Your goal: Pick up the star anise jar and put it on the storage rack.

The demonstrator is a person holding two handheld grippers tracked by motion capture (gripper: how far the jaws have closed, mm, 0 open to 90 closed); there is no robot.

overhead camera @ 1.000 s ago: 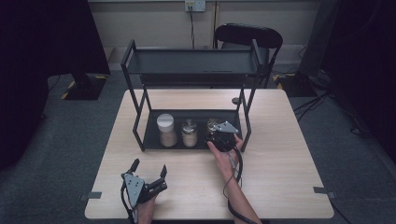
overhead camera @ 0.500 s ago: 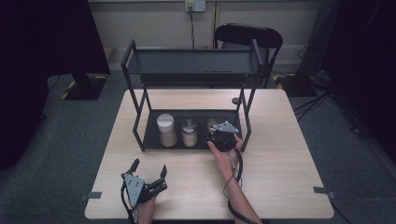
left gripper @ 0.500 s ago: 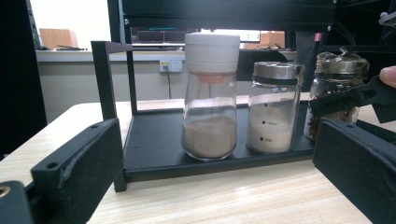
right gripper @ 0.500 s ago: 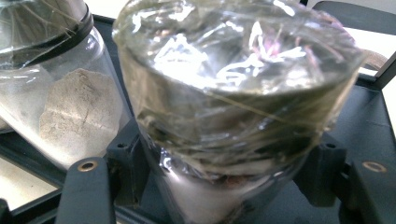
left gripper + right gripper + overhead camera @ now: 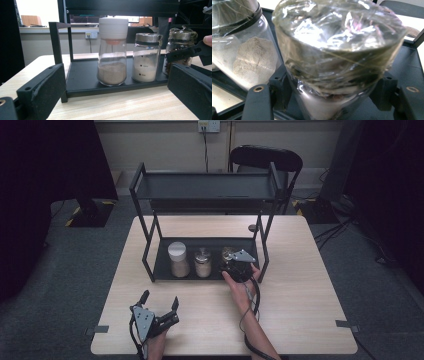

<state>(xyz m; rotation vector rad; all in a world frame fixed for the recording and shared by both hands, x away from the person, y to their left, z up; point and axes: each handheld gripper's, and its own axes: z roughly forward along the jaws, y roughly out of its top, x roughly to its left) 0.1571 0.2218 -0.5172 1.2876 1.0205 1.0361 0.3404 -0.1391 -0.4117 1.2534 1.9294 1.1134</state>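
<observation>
Nothing had moved since the earlier frames: both claws and all three jars kept their places. The right claw [image 5: 231, 262] stayed at the near right corner of the black rack's [image 5: 142, 197] lower tray, its jaws closed around the foil-covered jar [image 5: 229, 254]. In the right gripper view the jar [image 5: 337, 50] stood between the two black jaws, which pressed on its glass just below the crinkled foil cap, with the person's right hand [image 5: 242, 287] behind the claw. That jar stood upright on the tray, the rightmost of three in a row. Just left of it stood the steel-lidded jar [image 5: 202, 262] holding white powder, and left of that the taller white-capped jar [image 5: 178, 259] with brownish powder in its lower part. In the left gripper view the three jars were lined up on the tray, the right claw's jaw crossing in front of the foil-covered one.

The left claw [image 5: 159, 306] hung above the near left part of the wooden surface [image 5: 300, 290], well apart from the rack, its jaws spread wide and holding nothing.
</observation>
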